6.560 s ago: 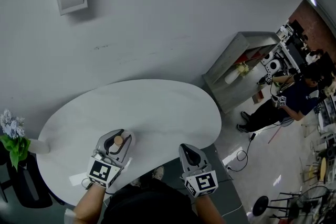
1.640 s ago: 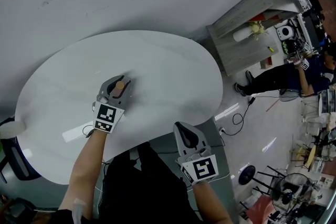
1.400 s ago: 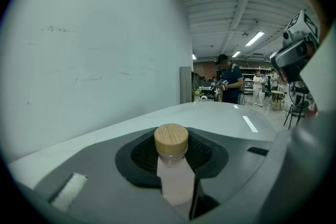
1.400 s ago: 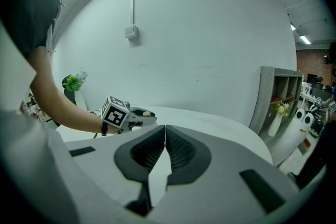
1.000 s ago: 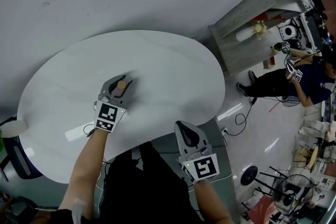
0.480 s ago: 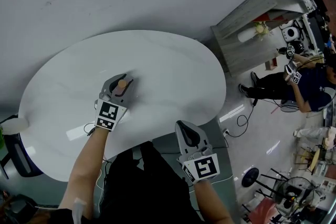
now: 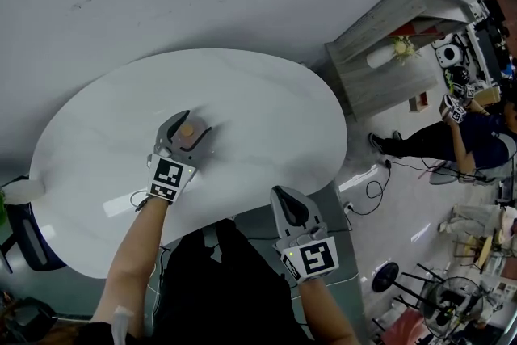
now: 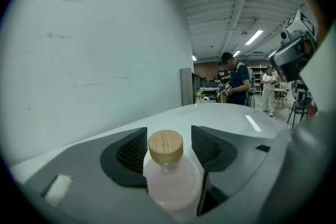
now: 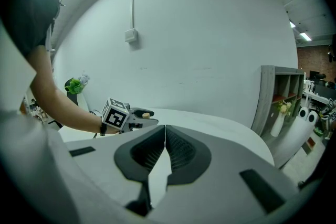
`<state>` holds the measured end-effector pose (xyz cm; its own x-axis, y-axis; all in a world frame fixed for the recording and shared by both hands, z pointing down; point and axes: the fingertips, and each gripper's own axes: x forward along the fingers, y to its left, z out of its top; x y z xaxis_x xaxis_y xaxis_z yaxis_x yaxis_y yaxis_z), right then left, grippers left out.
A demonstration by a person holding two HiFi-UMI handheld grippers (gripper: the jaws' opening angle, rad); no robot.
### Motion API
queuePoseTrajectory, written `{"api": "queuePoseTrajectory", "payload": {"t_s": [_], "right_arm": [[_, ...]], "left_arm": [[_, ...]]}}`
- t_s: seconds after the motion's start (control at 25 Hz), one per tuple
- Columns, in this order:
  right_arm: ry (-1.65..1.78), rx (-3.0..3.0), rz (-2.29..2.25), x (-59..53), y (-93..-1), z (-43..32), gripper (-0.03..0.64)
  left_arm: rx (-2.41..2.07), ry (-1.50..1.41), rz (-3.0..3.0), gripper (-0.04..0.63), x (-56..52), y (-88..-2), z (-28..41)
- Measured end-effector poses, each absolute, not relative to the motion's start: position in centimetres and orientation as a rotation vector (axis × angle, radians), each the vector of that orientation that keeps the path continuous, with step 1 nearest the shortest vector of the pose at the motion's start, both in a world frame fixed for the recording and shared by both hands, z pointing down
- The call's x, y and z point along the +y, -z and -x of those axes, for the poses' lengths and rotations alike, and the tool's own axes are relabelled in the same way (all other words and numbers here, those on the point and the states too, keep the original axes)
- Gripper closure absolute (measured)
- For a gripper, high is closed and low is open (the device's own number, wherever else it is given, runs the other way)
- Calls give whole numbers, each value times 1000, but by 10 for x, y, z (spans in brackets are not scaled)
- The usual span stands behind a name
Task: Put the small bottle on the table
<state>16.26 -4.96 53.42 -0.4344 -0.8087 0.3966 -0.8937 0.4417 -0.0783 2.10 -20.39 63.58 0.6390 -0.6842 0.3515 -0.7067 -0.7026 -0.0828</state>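
Observation:
The small bottle [image 7: 187,130], pale with a round wooden cap, stands upright on the white oval table [image 7: 258,105]. My left gripper [image 7: 195,124] surrounds it and its jaws are opening. In the left gripper view the bottle [image 8: 169,178] sits between the dark ribbed pads [image 8: 133,150], with gaps on both sides of the cap. My right gripper [image 7: 283,195] hangs off the table's near edge, above the floor, shut with nothing in it. In the right gripper view its jaws [image 9: 165,130] meet, and the left gripper [image 9: 131,116] shows farther off over the table.
A grey shelf unit [image 7: 386,52] with a white vase stands on the floor to the right. A person [image 7: 452,133] is beyond it among cables. A dark chair [image 7: 20,254] and a white pot [image 7: 16,191] are at the table's left end.
My left gripper's jaws have spread away from the bottle, which stays upright on the table. The right gripper has barely moved.

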Motion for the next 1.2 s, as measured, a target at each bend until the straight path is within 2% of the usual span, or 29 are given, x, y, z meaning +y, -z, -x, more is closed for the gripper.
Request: {"api": "queuePoseTrajectory", "payload": {"t_s": [0.76,1.08,1.2], "right_arm": [[-365,-2474,-1443,-54,-518,-147,611],[-319,-2478,-1448,-58,-508,-147,611],[-304,-2478,-1463,-61,-504,-148,611]], "left_arm": [[-1129,-628,-2763,347,-193,-626,-21],[-1188,-566,-2770,347,-196,-600,-12],[-1218,-536,-2775,365,-198,-586,-6]]}}
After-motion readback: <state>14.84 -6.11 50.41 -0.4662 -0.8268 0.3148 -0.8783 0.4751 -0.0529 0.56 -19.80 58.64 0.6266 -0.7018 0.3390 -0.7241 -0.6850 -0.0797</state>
